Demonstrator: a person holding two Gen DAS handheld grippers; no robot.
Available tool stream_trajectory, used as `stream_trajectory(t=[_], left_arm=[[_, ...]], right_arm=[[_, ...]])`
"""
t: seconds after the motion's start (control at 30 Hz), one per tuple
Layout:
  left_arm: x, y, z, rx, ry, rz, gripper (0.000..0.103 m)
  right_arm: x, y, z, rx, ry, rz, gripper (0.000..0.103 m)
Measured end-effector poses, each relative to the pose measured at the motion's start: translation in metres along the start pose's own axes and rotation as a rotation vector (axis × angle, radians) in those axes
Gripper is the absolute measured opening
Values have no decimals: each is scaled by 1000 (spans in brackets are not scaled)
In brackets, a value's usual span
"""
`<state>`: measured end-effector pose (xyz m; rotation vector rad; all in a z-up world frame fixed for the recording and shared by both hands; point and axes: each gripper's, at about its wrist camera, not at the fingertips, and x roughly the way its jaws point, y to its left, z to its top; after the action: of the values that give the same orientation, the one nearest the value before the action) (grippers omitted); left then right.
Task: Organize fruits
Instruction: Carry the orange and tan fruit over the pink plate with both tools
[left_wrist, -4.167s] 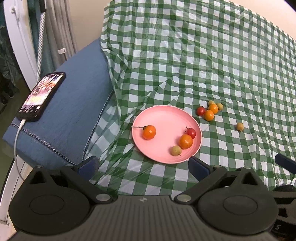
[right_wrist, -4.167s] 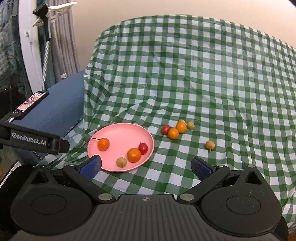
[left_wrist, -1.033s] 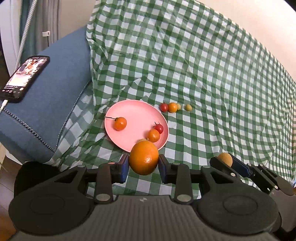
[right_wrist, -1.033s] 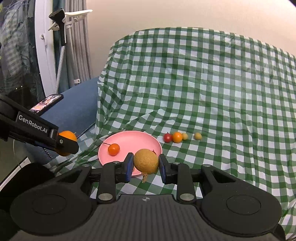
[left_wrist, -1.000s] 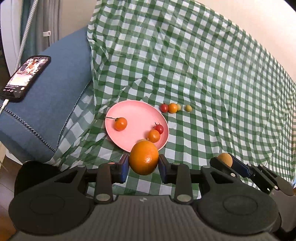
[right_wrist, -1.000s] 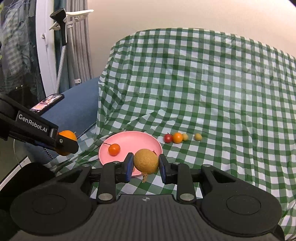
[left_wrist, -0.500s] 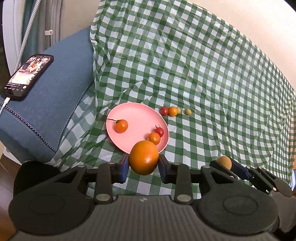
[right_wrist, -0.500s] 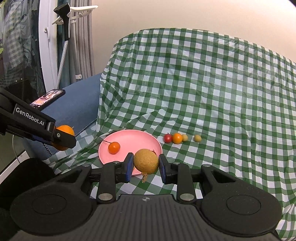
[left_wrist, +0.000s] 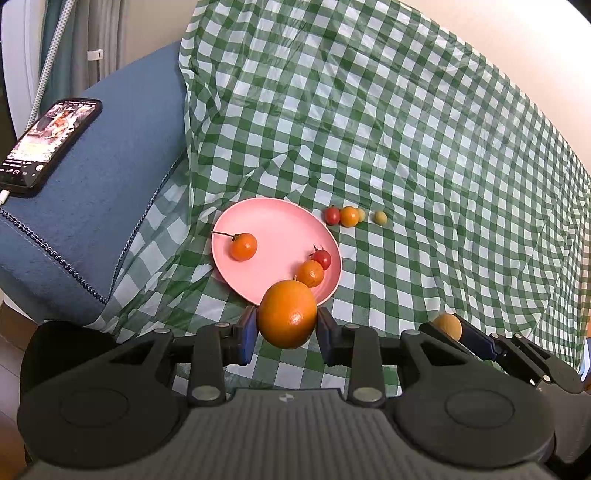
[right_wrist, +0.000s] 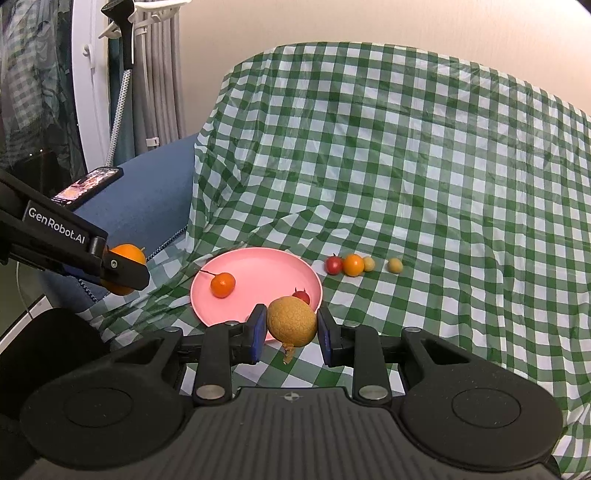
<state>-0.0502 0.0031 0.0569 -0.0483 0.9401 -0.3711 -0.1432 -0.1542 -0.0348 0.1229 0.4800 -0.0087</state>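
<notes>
Left wrist view looks steeply down on a green checked cloth (left_wrist: 424, 155) with a pink plate (left_wrist: 273, 229) ahead. The left gripper (left_wrist: 287, 320) pinches an orange fruit (left_wrist: 287, 318) between its blue pads, held in the air just short of the plate's near rim. At the lower right of that view the right gripper (left_wrist: 448, 328) pinches a tan, rough-skinned fruit (left_wrist: 447, 325).

From the right wrist view the same tan fruit (right_wrist: 291, 320) sits clamped between the right gripper's (right_wrist: 291, 325) pads, a short stem hanging below it, again just before the plate's (right_wrist: 258, 266) near rim. The left gripper (right_wrist: 123, 269) reaches in from the left with its orange fruit (right_wrist: 125, 253), off the plate's left side.

The plate holds 3 fruits: a stemmed orange one (left_wrist: 243, 246) at its left, and a smaller orange one (left_wrist: 310, 273) touching a red one (left_wrist: 321, 258) near its right edge. Another 4 small fruits (left_wrist: 349, 216) lie in a row on the cloth just beyond the plate's far right.

Judging by this, the plate lies straight ahead and below both sets of jaws; both fruits are round, so no axis matters. The bare middle and near part of the plate look like the best drop spots, and both hands seem about equally near.

The only legible writing is "GenRobot.AI" on the left gripper's side. A lit phone (left_wrist: 48, 144) rests on a blue cushion (left_wrist: 110, 166); its screen is unreadable.
</notes>
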Motion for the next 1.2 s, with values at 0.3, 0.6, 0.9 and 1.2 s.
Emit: stream_trajectory(t=[0.3, 0.6, 0.9, 1.2], left_arm=[[18, 4, 12, -8, 13, 9, 37], [50, 7, 37, -9, 21, 20, 37], [107, 11, 62, 9, 70, 42, 37], [164, 17, 73, 29, 121, 87, 37]], right_arm=[[20, -1, 5, -1, 13, -5, 30], [55, 7, 16, -16, 27, 4, 30], [115, 11, 21, -49, 102, 22, 30], [169, 16, 21, -96, 167, 25, 30]])
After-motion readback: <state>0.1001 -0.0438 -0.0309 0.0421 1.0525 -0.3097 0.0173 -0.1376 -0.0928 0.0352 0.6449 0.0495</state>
